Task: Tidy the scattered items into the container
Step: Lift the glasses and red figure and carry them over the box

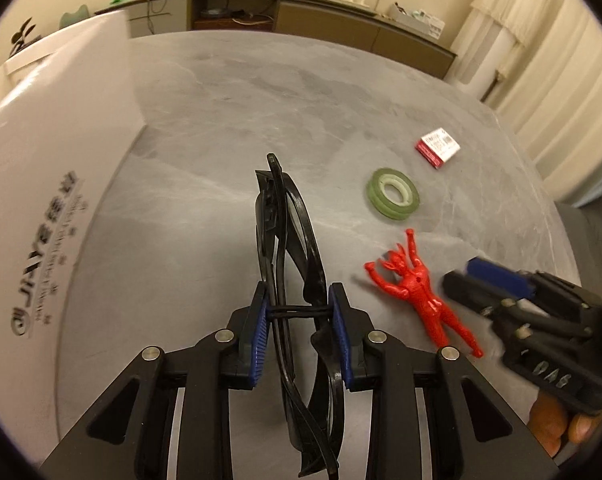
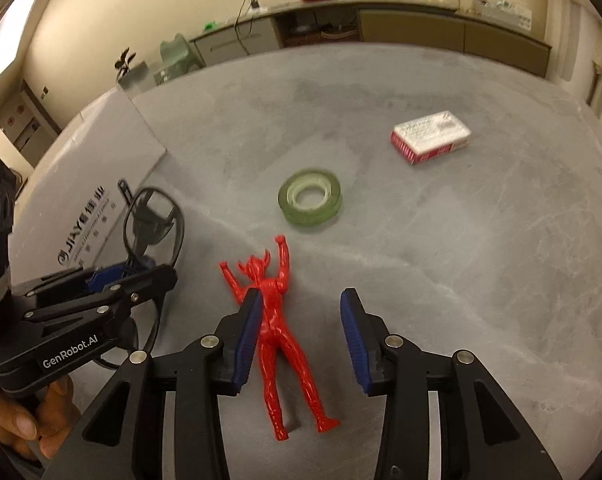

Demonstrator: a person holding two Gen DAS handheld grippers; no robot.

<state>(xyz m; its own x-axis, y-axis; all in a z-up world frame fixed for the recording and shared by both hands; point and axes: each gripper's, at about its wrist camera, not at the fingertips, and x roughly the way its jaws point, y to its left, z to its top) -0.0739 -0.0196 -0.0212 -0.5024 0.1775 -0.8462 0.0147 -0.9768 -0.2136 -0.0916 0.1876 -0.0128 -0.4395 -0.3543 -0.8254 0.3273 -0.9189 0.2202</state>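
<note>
My left gripper is shut on black glasses and holds them above the grey table, beside the white cardboard box. In the right wrist view the left gripper and glasses show at the left, in front of the box. My right gripper is open over a red toy figure lying flat; the figure's body lies by the left finger. The figure, a green tape roll and a red-and-white small box lie on the table.
The grey marble table ends at the right and far side. A long sideboard with dishes stands against the back wall. Curtains hang at the right.
</note>
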